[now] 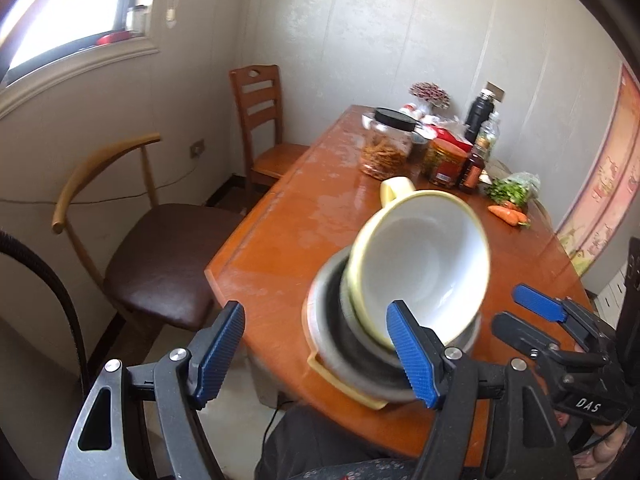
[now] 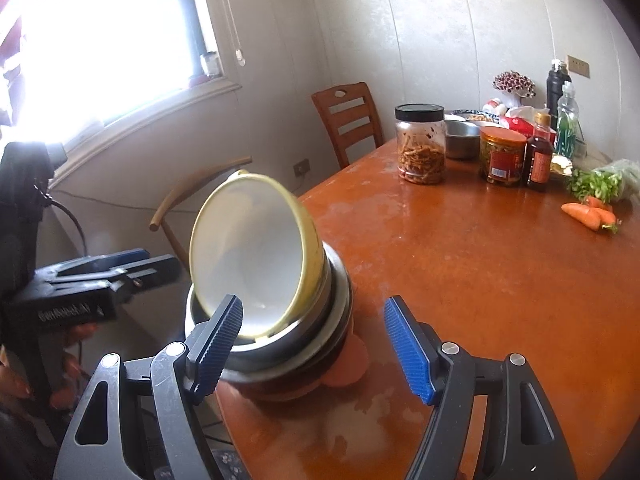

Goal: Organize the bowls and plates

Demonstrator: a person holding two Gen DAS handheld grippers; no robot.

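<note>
The tilted yellow bowl (image 1: 420, 264) and steel bowl (image 1: 340, 344) beneath are motion-blurred.

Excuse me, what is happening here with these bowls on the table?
A person holds a two-finger gripper in each hand over a wooden table. Near its edge stands a stack of bowls: a yellow bowl with a white inside leans tilted in a metal bowl. Neither gripper grips anything. The left gripper and the right gripper are both open, close to the stack. Jars, bottles and carrots stand at the far end, untouched.
</note>
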